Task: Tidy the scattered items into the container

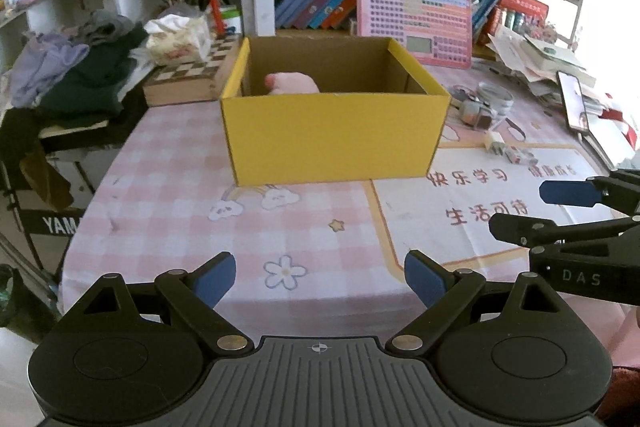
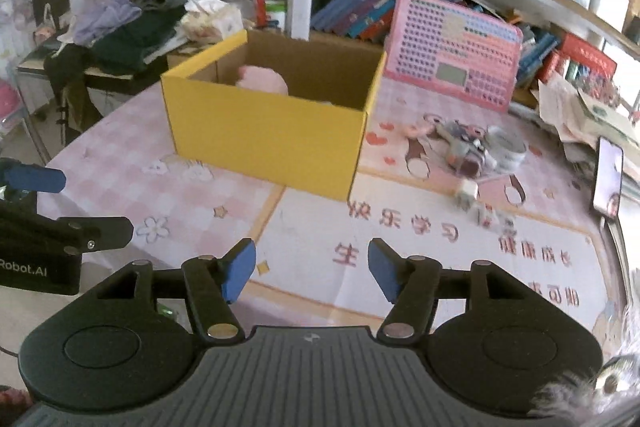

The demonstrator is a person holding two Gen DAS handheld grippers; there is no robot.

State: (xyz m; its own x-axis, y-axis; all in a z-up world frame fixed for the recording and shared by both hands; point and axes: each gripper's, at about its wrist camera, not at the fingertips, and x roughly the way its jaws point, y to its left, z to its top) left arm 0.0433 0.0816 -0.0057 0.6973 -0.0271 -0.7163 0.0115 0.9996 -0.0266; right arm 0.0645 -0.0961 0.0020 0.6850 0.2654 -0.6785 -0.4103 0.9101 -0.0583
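Two grippers, both empty. Left gripper [image 1: 320, 281] has jaws spread wide over bare tablecloth at the bottom of its frame; right gripper [image 2: 312, 269] has jaws partly apart, nothing between the pads. Beyond them, centre frame, sits the yellow cardboard box [image 2: 264, 139], with a pink soft item [image 2: 262, 79] already inside. The remaining clutter lies right of the box: a small white plug-like piece [image 2: 466, 191] nearest, then a tangle of small items [image 2: 476, 147] further back. In the right wrist view it sits up and to the right, so the right gripper looks nearer.
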